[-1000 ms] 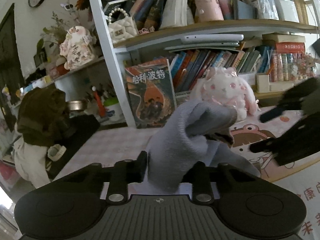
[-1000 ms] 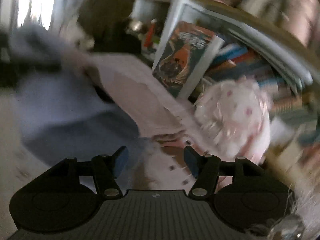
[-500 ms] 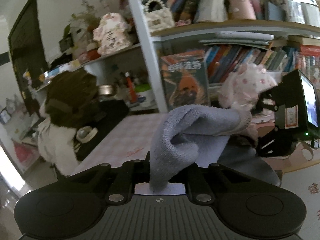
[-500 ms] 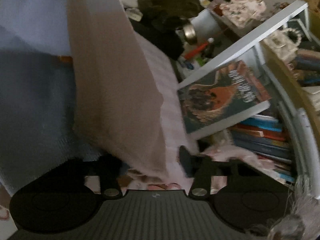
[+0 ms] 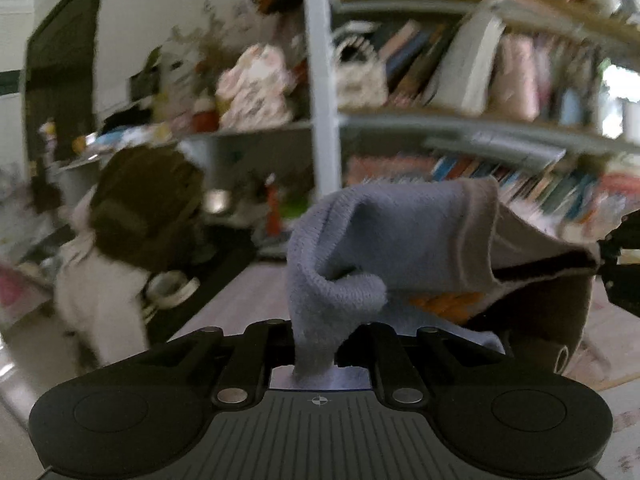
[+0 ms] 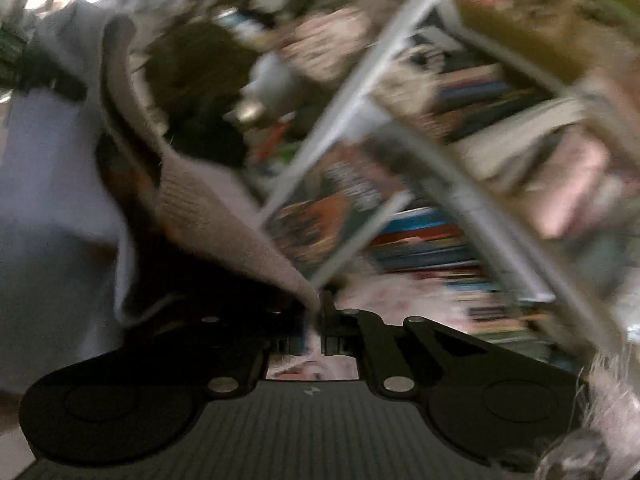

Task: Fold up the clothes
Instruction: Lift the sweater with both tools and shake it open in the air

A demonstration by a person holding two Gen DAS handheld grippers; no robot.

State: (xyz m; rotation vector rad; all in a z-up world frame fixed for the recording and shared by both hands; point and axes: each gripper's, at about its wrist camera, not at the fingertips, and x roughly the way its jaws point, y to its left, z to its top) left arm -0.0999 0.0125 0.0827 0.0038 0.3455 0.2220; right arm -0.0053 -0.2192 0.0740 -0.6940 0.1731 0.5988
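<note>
A blue-grey knit garment (image 5: 384,232) with a grey-beige band hangs in the air between both grippers. My left gripper (image 5: 316,332) is shut on one bunched blue edge of it. My right gripper (image 6: 314,308) is shut on the grey-beige edge of the same garment (image 6: 208,208), which stretches up and to the left. In the left wrist view the right gripper (image 5: 624,268) shows as a dark shape at the far right, at the end of the stretched cloth. Both views are blurred by motion.
A white bookshelf (image 5: 324,128) full of books stands behind the table. A pile of brown and white clothes (image 5: 132,216) lies at the left. The pink patterned tabletop (image 5: 240,304) is below the garment. A large book cover (image 6: 332,208) leans at the shelf.
My right gripper has shut on the garment's grey-beige edge; it was open before. Both grippers have lifted and the cloth is now stretched between them. Both cameras swung, blurring the views.
</note>
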